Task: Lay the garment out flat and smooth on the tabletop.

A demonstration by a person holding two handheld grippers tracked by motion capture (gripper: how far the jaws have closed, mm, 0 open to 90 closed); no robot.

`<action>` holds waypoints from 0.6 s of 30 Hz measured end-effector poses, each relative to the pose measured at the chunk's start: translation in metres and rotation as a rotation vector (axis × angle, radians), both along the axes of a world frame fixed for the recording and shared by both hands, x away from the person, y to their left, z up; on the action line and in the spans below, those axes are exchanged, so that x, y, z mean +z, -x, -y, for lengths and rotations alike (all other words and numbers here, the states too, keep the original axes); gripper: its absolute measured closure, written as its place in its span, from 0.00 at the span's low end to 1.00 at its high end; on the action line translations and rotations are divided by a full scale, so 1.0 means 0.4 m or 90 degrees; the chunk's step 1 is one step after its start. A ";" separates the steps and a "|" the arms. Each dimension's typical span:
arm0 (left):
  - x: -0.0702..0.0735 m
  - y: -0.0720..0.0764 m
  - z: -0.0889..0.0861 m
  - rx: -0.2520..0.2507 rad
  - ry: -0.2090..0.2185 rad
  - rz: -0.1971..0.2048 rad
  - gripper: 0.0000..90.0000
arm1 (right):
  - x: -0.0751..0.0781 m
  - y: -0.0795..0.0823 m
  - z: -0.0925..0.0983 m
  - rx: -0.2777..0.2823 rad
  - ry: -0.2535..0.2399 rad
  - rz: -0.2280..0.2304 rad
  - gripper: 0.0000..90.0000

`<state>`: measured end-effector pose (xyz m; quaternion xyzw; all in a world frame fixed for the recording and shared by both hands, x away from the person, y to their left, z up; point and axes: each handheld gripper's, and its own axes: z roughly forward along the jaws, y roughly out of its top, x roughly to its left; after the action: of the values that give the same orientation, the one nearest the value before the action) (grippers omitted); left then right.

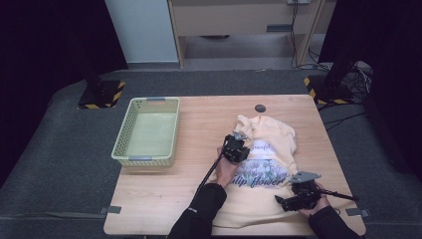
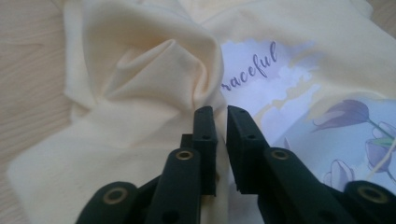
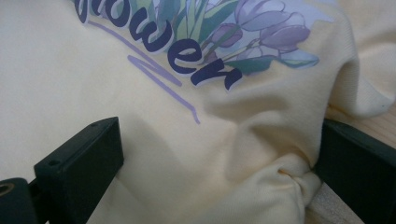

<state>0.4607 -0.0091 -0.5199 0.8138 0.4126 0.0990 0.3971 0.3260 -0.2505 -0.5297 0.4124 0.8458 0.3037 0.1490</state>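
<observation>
Black left gripper jaws a narrow slit apart, nothing between them, above pale yellow T-shirt spread on wooden table, print reading "raceful" and "ulip flower", right gripper wide, straddling bunched hem, green basket well left.

Pale yellow T-shirt, flower print, rumpled on table.

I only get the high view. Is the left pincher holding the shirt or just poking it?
Observer: Not holding it. In the left gripper view, the left gripper has a thin gap between its jaws with nothing pinched in it. The yellow shirt lies bunched just beyond.
Operator: What about the other pincher?
Observer: In its own view, the right gripper stands wide open over the cloth, and a fold is bunched up against one jaw.
</observation>
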 end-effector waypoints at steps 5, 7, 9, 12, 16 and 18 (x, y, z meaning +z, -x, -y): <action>0.040 0.013 -0.010 -0.001 0.005 0.046 0.74 | 0.000 0.000 0.000 0.000 -0.001 0.000 0.04; 0.067 0.010 -0.030 0.020 0.015 0.071 0.70 | 0.000 0.000 0.000 0.001 0.000 0.001 0.04; 0.089 0.003 -0.050 0.038 0.010 0.085 0.67 | 0.000 0.000 0.000 0.001 0.000 0.001 0.04; 0.102 -0.013 -0.069 0.049 -0.015 0.096 0.59 | 0.000 0.000 0.000 0.001 0.000 0.001 0.04; 0.091 -0.032 -0.082 0.063 -0.037 0.102 0.51 | 0.000 0.000 0.000 0.001 -0.001 0.001 0.04; 0.079 -0.043 -0.089 0.058 -0.043 0.091 0.50 | 0.000 0.000 0.000 0.002 -0.001 0.001 0.04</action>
<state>0.4781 0.0266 -0.4885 0.7981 0.4160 0.1885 0.3931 0.3261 -0.2506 -0.5299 0.4112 0.8461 0.3047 0.1491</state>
